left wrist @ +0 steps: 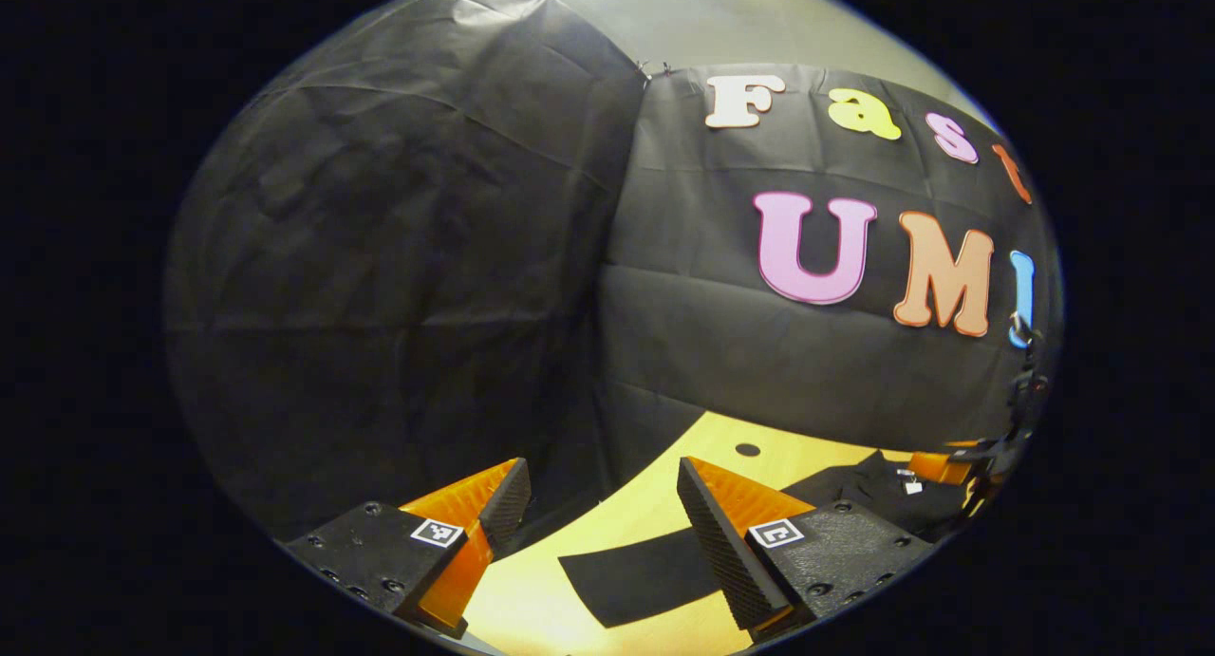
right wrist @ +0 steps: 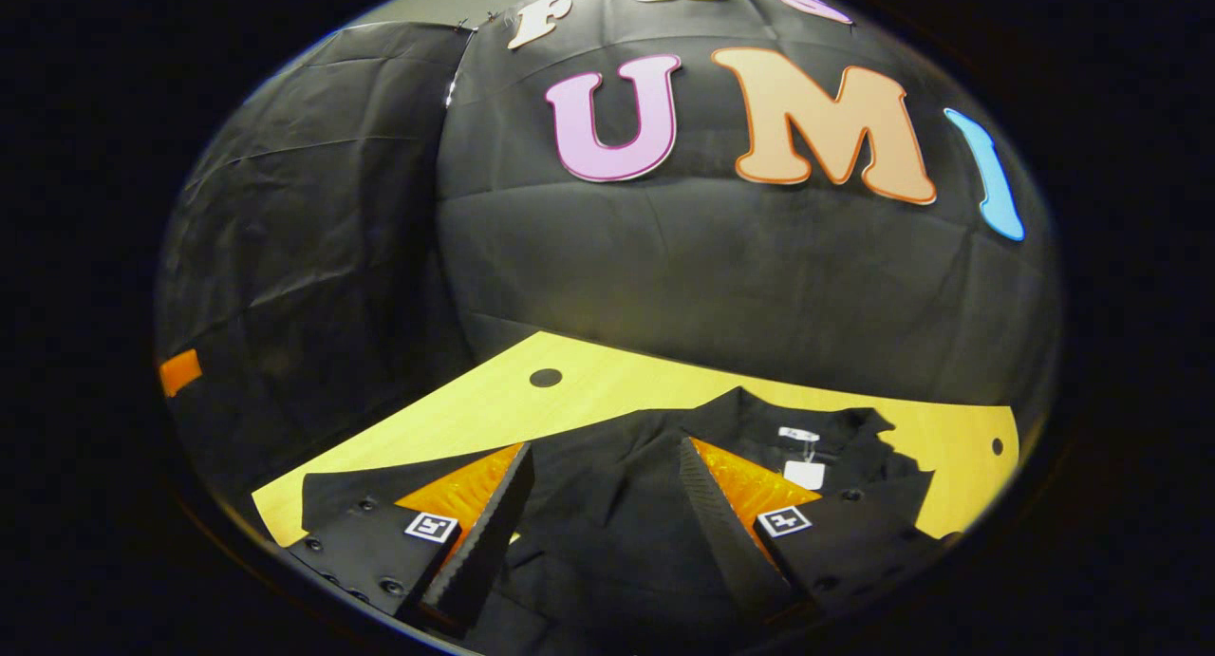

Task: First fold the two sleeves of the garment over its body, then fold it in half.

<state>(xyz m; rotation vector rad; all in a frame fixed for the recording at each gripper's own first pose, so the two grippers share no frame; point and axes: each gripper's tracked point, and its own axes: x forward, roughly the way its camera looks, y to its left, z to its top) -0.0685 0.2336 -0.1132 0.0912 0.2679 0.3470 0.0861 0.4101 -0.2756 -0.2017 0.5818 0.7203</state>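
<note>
Black cloth of the garment (right wrist: pixel 626 504) lies flat on the pale wooden worktop (right wrist: pixel 494 400), directly ahead of and beneath my right hand-held gripper (right wrist: pixel 604 504), whose fingers are spread with nothing between them. One sleeve (left wrist: pixel 636 571) stretches sideways, just ahead of my left hand-held gripper (left wrist: pixel 602 518), also spread and empty, with its long axis running across the fingers. I judge the left hand is nearer that sleeve, though where its cuff ends I can't quite make out.
</note>
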